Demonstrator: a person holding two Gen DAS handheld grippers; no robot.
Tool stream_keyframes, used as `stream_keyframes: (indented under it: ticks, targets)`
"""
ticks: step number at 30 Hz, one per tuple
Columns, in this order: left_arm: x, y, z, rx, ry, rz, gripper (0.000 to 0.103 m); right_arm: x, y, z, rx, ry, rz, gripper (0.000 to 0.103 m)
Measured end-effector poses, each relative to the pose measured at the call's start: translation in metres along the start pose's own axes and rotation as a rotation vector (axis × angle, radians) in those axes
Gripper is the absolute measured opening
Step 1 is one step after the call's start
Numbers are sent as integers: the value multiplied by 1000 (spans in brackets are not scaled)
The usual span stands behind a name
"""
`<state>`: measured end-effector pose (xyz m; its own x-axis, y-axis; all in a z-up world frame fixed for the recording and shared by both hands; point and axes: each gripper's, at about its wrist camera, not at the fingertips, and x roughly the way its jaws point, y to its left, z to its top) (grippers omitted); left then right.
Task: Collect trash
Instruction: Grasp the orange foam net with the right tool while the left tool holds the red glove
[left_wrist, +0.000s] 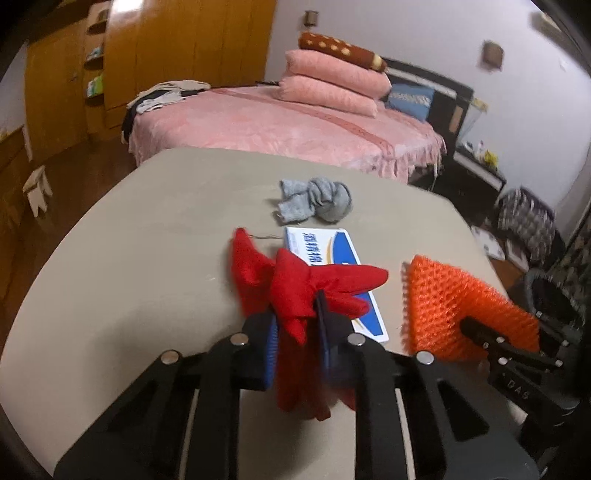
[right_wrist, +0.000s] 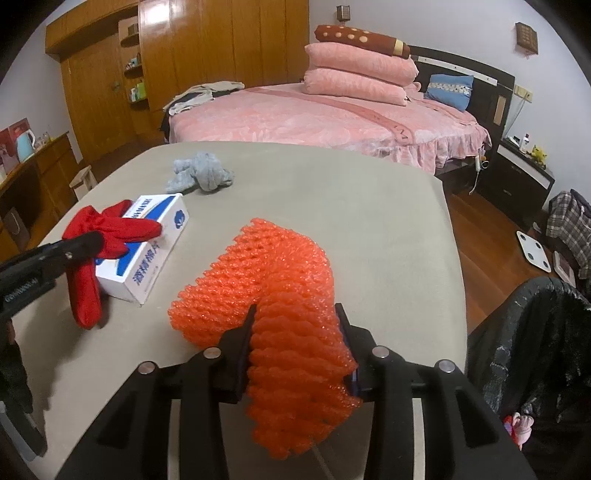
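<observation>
My left gripper (left_wrist: 295, 314) is shut on a red cloth glove (left_wrist: 295, 284) and holds it above the beige table (left_wrist: 129, 258); the glove also shows in the right wrist view (right_wrist: 107, 229). My right gripper (right_wrist: 295, 325) is shut on an orange foam fruit net (right_wrist: 273, 280), lifted over the table; the net shows at the right of the left wrist view (left_wrist: 454, 299). A white and blue box (right_wrist: 147, 251) lies under the glove. A knotted grey sock (right_wrist: 201, 173) lies farther back.
A bin lined with a black bag (right_wrist: 532, 339) stands at the table's right edge. A pink bed (right_wrist: 314, 114) lies beyond the table. A wooden wardrobe (right_wrist: 207, 48) is at the back left, a dark nightstand (right_wrist: 517, 173) at the right.
</observation>
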<state>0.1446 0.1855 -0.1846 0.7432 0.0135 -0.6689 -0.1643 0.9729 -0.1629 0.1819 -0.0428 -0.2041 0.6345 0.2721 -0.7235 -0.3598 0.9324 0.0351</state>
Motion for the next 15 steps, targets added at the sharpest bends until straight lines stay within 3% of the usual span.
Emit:
stream_keyframes:
  ticks: [4, 8, 10, 15]
  targets:
    - [-12, 18, -7, -33, -4, 57, 16, -3, 3, -2, -8, 0, 8, 39]
    - [-7, 33, -16, -37, 54, 98, 16, -1, 7, -3, -8, 11, 13, 40]
    - [-3, 39, -18, -55, 84, 105, 23, 0, 8, -3, -12, 16, 4, 44]
    - [3, 44, -18, -70, 102, 94, 60, 0, 2, -2, 15, 25, 1, 57]
